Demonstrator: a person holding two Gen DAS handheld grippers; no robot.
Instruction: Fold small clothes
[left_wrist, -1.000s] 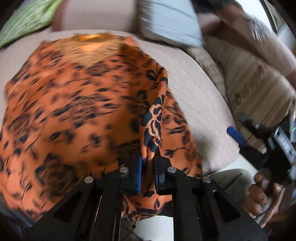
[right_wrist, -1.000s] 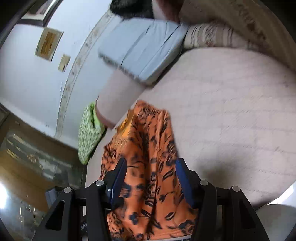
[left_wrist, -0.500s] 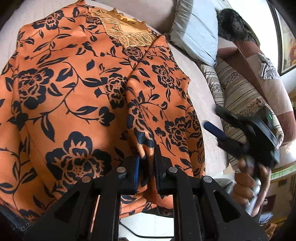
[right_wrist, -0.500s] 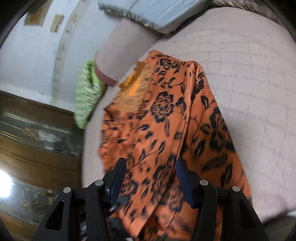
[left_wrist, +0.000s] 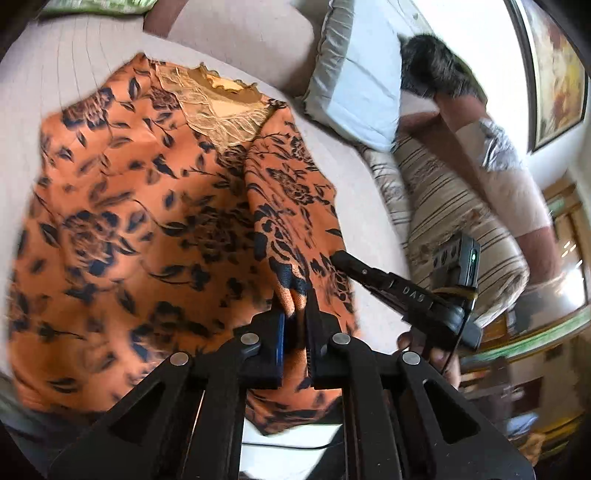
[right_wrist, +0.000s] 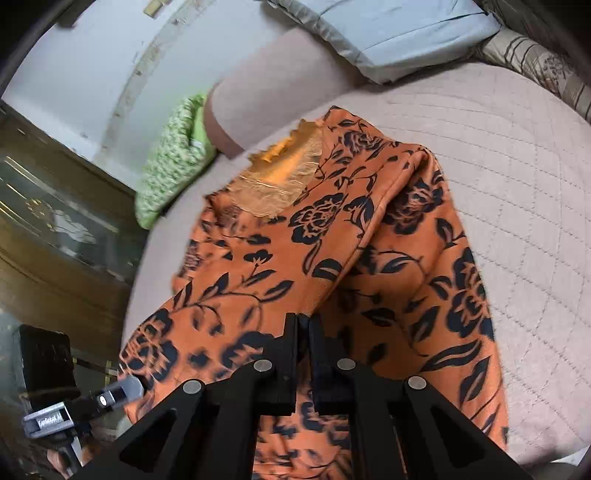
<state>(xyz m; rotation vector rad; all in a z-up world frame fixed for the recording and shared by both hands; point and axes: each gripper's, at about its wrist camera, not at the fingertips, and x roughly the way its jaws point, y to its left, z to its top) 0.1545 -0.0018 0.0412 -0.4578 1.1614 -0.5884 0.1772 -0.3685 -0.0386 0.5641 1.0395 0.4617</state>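
An orange garment with black flowers and a lace neckline (left_wrist: 147, 221) lies spread on a beige quilted sofa seat (left_wrist: 362, 192). A raised fold runs down its right side. My left gripper (left_wrist: 294, 321) is shut on the near end of that fold. My right gripper (right_wrist: 303, 328) is shut on the garment (right_wrist: 295, 258) at the fold's lower end. In the left wrist view the right gripper (left_wrist: 343, 260) comes in from the right, its tip on the cloth.
A pale blue cushion (left_wrist: 354, 92) and a striped cushion (left_wrist: 443, 206) lie at the back right. A green patterned cushion (right_wrist: 170, 155) rests against the sofa arm. A wooden cabinet (right_wrist: 48, 236) stands to the left. A person (left_wrist: 491, 147) lies behind the cushions.
My right gripper was open above the garment and has closed on the fold. My left gripper has kept its hold; the view has shifted.
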